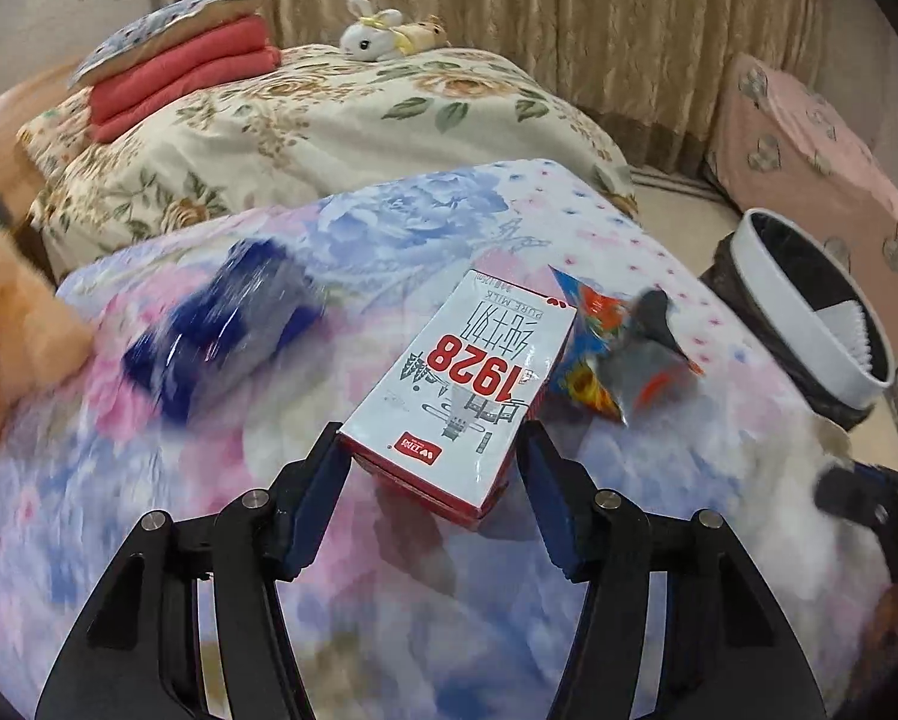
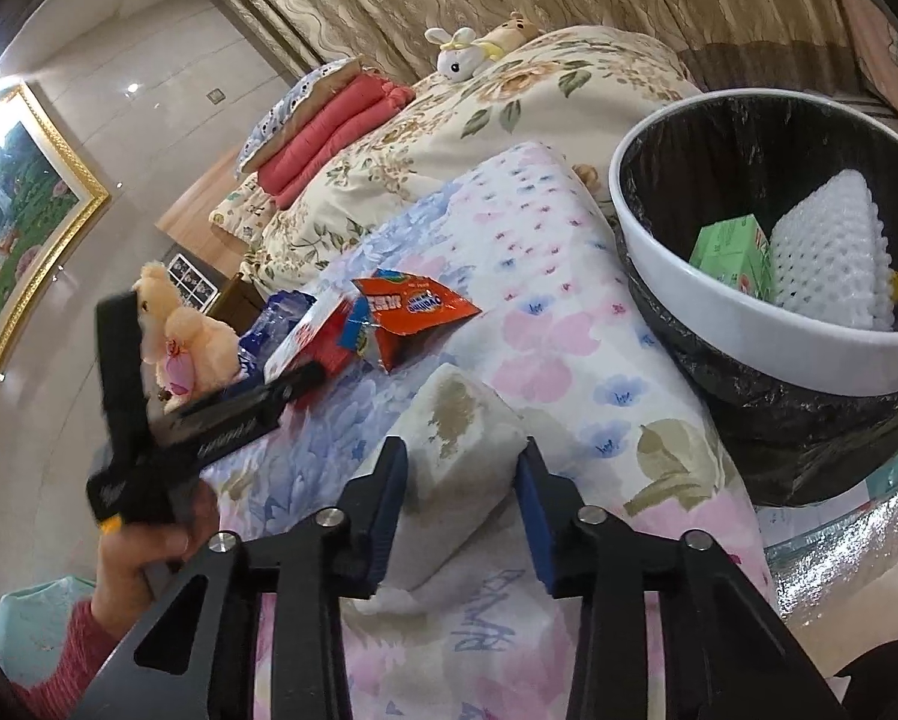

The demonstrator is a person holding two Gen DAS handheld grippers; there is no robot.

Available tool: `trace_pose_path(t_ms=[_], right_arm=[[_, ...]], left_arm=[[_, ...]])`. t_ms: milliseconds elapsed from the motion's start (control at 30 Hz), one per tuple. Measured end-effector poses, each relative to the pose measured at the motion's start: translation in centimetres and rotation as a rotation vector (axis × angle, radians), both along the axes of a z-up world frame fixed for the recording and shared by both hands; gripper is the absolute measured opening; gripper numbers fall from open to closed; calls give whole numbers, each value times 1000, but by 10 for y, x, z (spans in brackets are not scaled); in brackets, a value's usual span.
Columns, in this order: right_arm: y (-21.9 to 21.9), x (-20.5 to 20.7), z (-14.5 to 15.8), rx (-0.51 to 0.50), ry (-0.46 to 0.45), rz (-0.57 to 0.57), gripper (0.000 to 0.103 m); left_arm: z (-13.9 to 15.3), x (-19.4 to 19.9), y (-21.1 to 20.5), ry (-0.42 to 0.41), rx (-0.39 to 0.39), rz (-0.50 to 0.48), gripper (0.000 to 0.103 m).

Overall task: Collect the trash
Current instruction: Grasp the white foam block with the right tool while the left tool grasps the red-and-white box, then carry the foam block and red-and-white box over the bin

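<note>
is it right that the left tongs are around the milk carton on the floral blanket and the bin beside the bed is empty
Not quite. The left tongs do bracket the milk carton on the floral blanket, but the bin is not empty: the right wrist view shows a green box and white foam netting inside its black liner.

Right gripper (image 2: 462, 462): blue-padded jaws flank a crumpled white tissue wad (image 2: 466, 420) on the floral quilt (image 2: 544, 324); contact with the pads cannot be told.
Left gripper (image 2: 305, 381): at left, held in a hand (image 2: 149, 546) with red sleeve, its tip at a red-and-white milk carton (image 2: 305, 339).
Snack wrapper (image 2: 413, 312): orange-red, touching the carton.
Blue packet (image 2: 275, 318): behind the carton.
Plush toy (image 2: 179, 336): peach, at the quilt's left edge.
Trash bin (image 2: 748, 312): white rim, black liner, beside the bed at right; holds a green box (image 2: 730, 252) and white foam netting (image 2: 826, 252).
</note>
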State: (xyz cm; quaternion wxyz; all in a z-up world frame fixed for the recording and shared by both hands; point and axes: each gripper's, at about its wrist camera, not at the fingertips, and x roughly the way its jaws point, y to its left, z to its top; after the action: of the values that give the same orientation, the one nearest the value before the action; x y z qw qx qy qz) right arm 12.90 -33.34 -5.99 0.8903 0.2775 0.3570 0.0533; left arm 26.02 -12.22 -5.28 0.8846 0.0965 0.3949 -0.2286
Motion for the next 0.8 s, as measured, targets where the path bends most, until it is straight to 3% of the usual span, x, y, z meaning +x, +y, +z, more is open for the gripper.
trace_pose_path(t_ms=[133, 400, 800], right_arm=[[2, -4, 6, -3, -18, 15, 30], [-3, -18, 11, 14, -38, 24, 30], [-41, -47, 28, 16, -92, -48, 30]], left_arm=[[4, -27, 13, 25, -65, 32, 57], [14, -75, 13, 25, -117, 47, 57], [28, -112, -30, 6, -126, -40, 57]])
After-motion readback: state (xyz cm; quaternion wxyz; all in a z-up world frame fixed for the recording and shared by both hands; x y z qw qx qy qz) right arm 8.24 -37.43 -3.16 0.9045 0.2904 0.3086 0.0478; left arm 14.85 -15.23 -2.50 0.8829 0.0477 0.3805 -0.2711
